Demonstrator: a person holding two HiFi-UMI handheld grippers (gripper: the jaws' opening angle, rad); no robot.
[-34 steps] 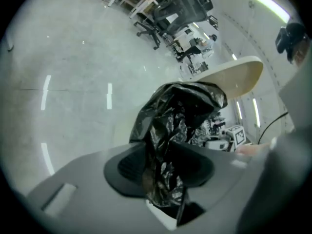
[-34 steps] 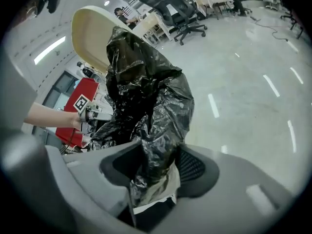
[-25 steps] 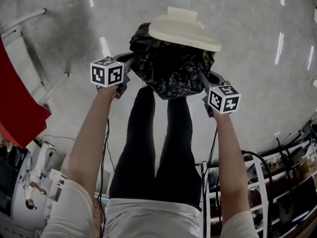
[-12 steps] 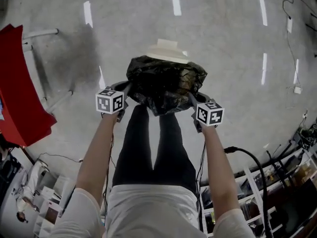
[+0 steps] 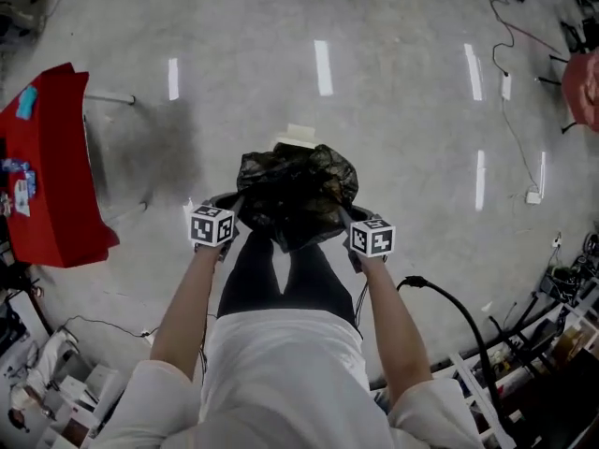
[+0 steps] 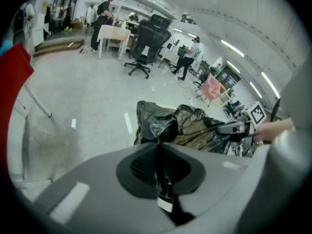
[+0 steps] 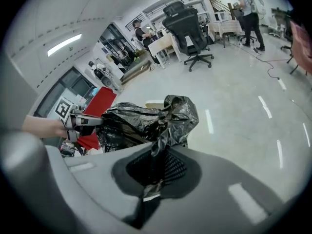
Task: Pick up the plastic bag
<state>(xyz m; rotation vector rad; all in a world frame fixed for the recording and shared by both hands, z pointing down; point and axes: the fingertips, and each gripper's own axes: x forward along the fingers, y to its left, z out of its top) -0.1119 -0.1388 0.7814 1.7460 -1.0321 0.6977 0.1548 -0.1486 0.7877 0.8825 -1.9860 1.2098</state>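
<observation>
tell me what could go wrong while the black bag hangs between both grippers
1. The left gripper and right gripper each pinch only a thin fold of the black bag; the film may slip out or tear.
2. Moving the grippers apart could stretch and rip it.
3. If one side lets go, the bag would likely swing down toward the cream object on the floor.
</observation>
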